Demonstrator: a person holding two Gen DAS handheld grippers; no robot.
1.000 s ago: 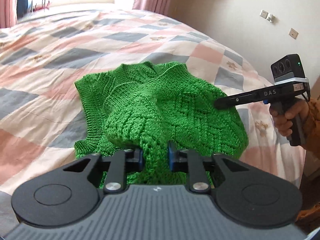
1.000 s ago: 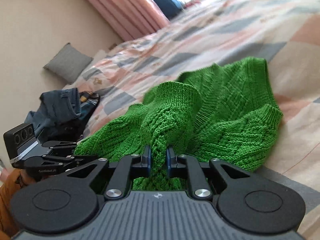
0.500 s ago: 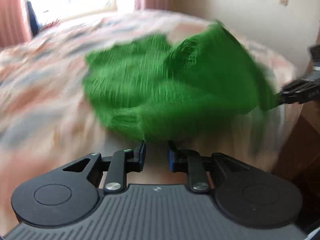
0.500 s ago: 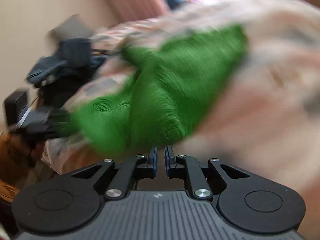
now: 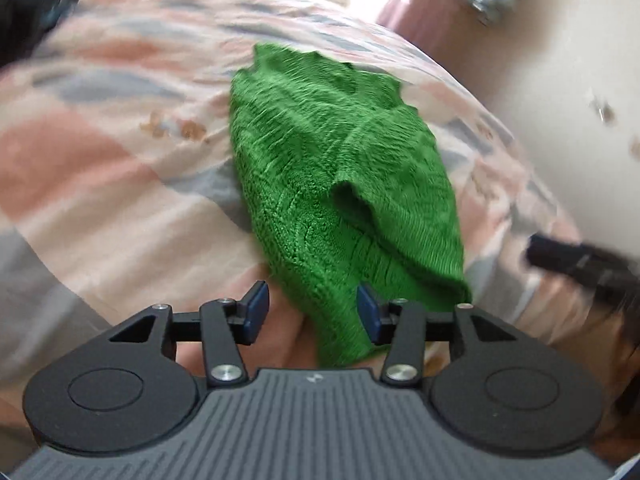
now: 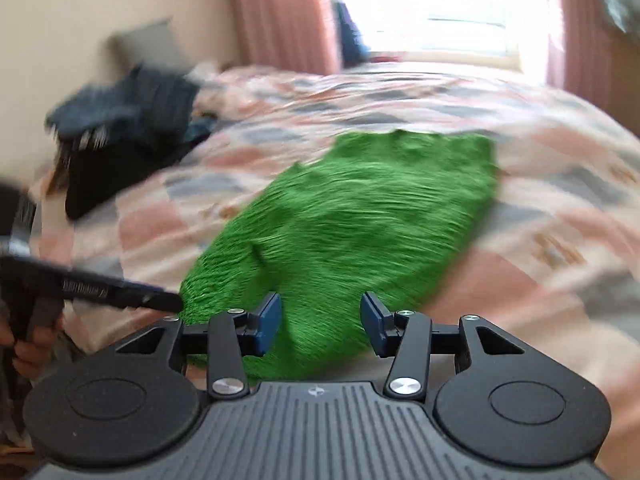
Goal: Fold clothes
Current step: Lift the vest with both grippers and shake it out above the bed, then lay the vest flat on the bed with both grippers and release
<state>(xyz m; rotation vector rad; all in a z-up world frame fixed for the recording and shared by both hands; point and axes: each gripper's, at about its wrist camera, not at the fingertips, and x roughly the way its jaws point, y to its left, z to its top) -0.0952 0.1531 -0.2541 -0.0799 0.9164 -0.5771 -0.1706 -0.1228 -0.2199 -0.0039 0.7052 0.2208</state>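
A green knitted sweater (image 5: 344, 184) lies folded lengthwise on the patchwork bedspread (image 5: 104, 184). My left gripper (image 5: 312, 312) is open, its blue pads either side of the sweater's near end without pinching it. In the right wrist view the same sweater (image 6: 360, 224) stretches away from me, and my right gripper (image 6: 320, 322) is open over its near edge. The left gripper's fingers (image 6: 132, 296) show at the left of that view, touching the sweater's corner. The right gripper's fingers (image 5: 576, 260) appear blurred at the right of the left wrist view.
A heap of dark blue clothes (image 6: 128, 120) sits at the bed's left side near a grey pillow (image 6: 148, 44). Pink curtains (image 6: 280, 12) and a bright window stand behind the bed. A cream wall (image 5: 560, 80) runs along the right side.
Both grippers held the sweater shut a second ago, swung it across the bed, and now stand open. The sweater has gone from a bunched heap to a long folded shape.
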